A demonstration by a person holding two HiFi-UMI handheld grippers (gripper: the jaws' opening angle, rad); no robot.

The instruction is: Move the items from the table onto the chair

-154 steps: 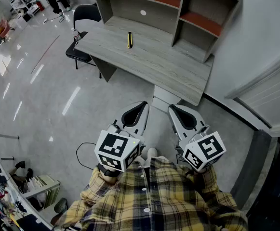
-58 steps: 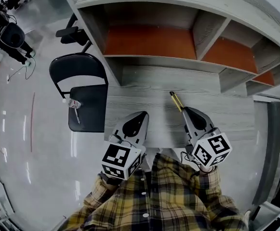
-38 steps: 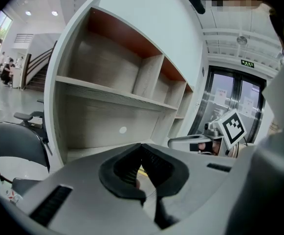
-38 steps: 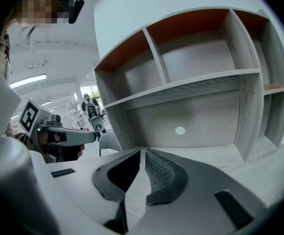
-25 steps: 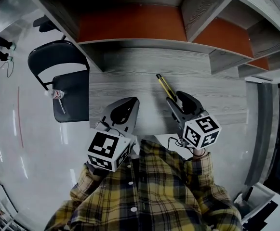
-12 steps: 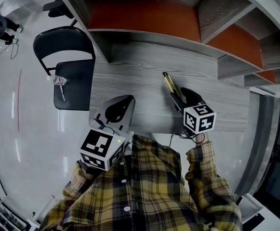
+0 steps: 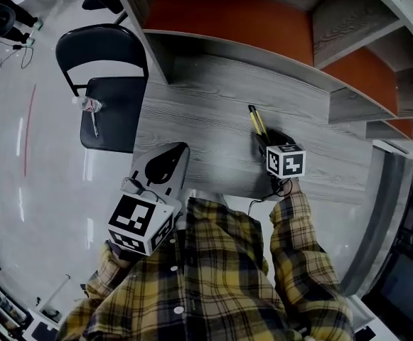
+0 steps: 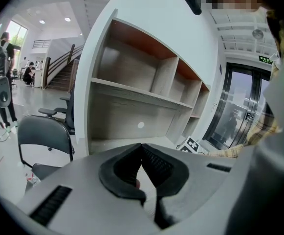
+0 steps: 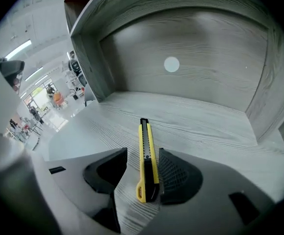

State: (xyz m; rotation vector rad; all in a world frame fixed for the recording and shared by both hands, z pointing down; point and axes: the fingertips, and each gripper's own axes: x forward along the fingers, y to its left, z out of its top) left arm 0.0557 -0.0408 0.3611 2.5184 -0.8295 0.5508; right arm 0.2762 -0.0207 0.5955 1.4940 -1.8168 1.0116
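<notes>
Utility knife (image 9: 145,141) on the table (image 7: 206,130), straddled by the right gripper (image 9: 142,173).
Jaws just opened wide, not yet clamped; the knife hugs one jaw, so closing off-centre may skid or twist it. Left gripper (image 8: 142,166) is pinched together.

Grey wood-grain desk (image 7: 210,123) beneath an open shelf unit (image 7: 348,27)
Orange-brown panels (image 7: 227,16) back the shelves; the pale floor (image 7: 21,183) shines, and glass doors (image 8: 234,106) stand at the right.

Above: wooden shelves (image 7: 227,20) with orange backs, round hole (image 9: 171,64) in lower panel. Alongside: glossy floor (image 7: 7,190) with red line (image 7: 30,130). Farther off: stairs (image 8: 58,75), standing person (image 8: 0,67), glass door (image 8: 232,116) under green sign (image 8: 265,59).
</notes>
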